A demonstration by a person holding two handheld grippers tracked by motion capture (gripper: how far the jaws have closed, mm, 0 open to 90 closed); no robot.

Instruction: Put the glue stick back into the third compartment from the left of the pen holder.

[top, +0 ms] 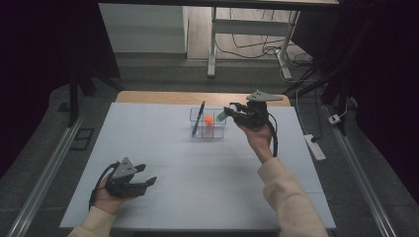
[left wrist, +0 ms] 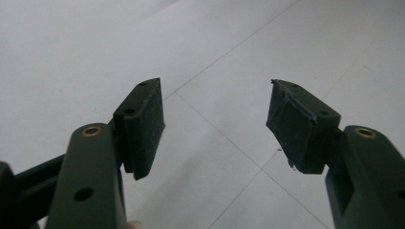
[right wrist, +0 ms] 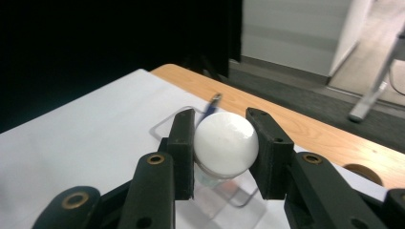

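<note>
The right tongs (right wrist: 223,143) were closed on a white round-ended object (right wrist: 225,143), its dome facing the camera and a greenish body seemingly running away from the jaws, held just over a clear divided box (top: 208,123) at the desk's (top: 148,148) far middle. A blue pen (top: 198,118) leaned upright in it, beside something orange (top: 209,120). Judging by this, dropping it in remained. The left tongs (left wrist: 215,124) gaped wide, empty, near the front edge.

Left hand-held gripper (left wrist: 215,124) jaws apart, low; right hand-held gripper (right wrist: 222,148) raised, clamped
</note>
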